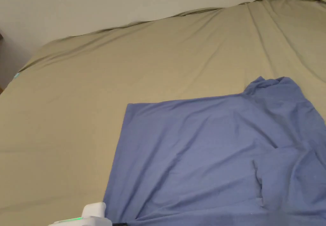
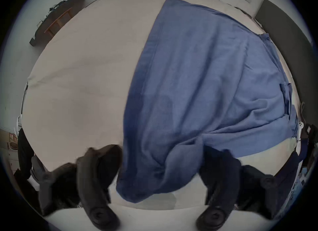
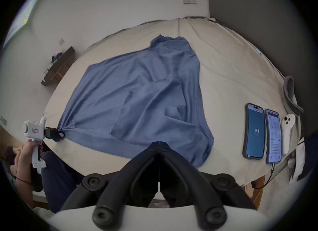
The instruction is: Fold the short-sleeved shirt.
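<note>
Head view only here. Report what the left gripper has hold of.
Observer: The left gripper has a corner of the shirt bunched between its fingers, and the cloth touches both.
Operator: Now give me the right gripper.
Observer: The right gripper is shut and empty, its fingers meeting, poised by the shirt's near edge.
Operator: List anything else on the bed.
Observer: Two phones and a white controller lie side by side. In the right gripper view they are to the right of the shirt and apart from it.
</note>
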{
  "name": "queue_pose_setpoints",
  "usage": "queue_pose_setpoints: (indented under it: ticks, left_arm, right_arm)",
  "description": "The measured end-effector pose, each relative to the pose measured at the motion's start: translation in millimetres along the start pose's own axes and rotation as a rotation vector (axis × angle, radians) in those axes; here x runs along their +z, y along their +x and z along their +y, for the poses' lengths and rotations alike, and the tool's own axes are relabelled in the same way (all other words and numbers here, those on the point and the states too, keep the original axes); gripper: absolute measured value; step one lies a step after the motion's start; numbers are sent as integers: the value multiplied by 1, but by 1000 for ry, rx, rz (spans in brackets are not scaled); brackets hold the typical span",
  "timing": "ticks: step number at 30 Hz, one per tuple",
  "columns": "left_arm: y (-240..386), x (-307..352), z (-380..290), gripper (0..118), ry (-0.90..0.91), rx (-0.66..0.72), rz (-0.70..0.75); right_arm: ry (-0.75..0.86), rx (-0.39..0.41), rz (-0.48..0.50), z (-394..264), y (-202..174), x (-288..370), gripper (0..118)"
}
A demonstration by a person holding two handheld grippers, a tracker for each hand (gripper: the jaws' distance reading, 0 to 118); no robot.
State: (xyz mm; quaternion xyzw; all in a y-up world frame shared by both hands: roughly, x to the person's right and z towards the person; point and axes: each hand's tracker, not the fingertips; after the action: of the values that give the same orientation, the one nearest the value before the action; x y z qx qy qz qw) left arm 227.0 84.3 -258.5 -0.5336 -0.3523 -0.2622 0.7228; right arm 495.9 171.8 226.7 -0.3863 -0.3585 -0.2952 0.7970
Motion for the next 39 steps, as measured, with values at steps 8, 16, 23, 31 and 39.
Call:
queue_pose_setpoints:
  ticks: [8, 16, 23, 31, 39]
  left_arm:
    - [14, 43, 4, 4, 119, -63, -165]
    - [-10, 61, 15, 4, 151, 128, -336]
    - [1, 61, 11, 4, 130, 144, -342]
    - [-9, 53, 2, 4, 113, 199, -358]
    - [-23, 61, 10, 4, 169, 353, -509]
  right_arm:
    - [-34, -18, -61, 5, 32, -5, 3]
    - [-119, 113, -6, 4, 51, -36, 116]
    - [-212, -109, 0, 0, 73, -51, 114]
    - [-216, -254, 66, -8, 79, -68, 8]
    - [-36, -518, 358, 15, 80, -34, 7]
